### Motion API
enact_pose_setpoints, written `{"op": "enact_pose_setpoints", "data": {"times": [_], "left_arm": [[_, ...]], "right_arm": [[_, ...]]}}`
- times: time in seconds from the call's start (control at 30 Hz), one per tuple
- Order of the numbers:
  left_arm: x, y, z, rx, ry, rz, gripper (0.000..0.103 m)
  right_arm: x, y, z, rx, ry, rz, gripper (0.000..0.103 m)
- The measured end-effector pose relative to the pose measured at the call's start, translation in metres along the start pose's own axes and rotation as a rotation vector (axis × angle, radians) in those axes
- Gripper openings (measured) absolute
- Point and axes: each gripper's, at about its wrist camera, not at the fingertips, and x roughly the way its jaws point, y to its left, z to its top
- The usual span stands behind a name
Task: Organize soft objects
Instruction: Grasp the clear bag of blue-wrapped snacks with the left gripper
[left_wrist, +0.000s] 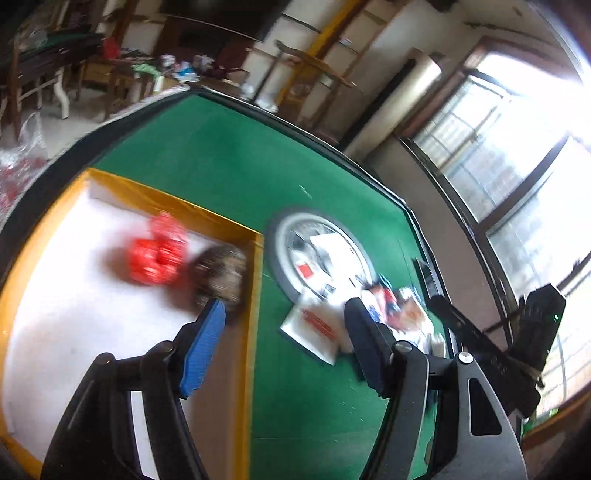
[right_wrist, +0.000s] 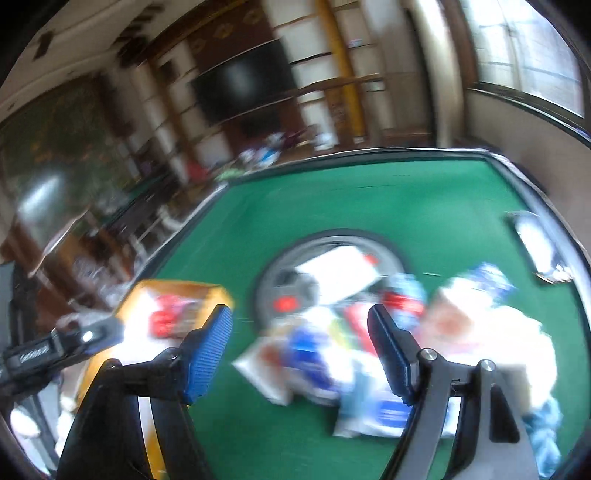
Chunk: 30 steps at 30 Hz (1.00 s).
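Soft packets (right_wrist: 354, 354) sit heaped on the green table (right_wrist: 369, 192), spilling off a round grey disc (right_wrist: 280, 288) at its middle, and the blur makes their labels unreadable. Over on the left side of that table there's a yellow-walled tray (left_wrist: 255, 295) with a white floor, and inside it lie a red crinkly packet (left_wrist: 157, 254) and a dark speckled bundle (left_wrist: 221, 273), the two touching, the bundle tucked against the tray's right wall. Left gripper (left_wrist: 284, 332) hangs above the tray's right edge, jaws spread wide with nothing between them, one blue pad (left_wrist: 203, 350) over the tray floor just in front of the speckled bundle, the other finger over the green felt beside a white packet with red print (left_wrist: 317, 328). Right gripper (right_wrist: 301, 350) hovers over the heap, jaws parted too and holding nothing, the packets showing through the gap. From the right wrist view the left tool's black body (right_wrist: 55, 350) pokes in at the left edge, near the tray.
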Motion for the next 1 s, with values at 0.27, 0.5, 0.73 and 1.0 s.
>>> {"op": "enact_pose_setpoints", "data": {"times": [0.27, 0.5, 0.73, 1.0], "left_arm": [[0.065, -0.058, -0.034, 0.033, 0.124, 0.032, 0.066], [0.102, -0.085, -0.03, 0.011, 0.097, 0.094, 0.066], [0.139, -0.1, -0.03, 0.058, 0.059, 0.204, 0.07], [0.141, -0.134, -0.052, 0.308, 0.044, 0.214, 0.051]], "right_arm": [[-0.037, -0.106, -0.013, 0.097, -0.135, -0.199, 0.071], [-0.047, -0.159, -0.02, 0.225, -0.144, -0.134, 0.075], [-0.051, -0.16, -0.026, 0.239, -0.147, -0.11, 0.075], [-0.047, -0.152, -0.03, 0.213, -0.125, -0.122, 0.075]]}}
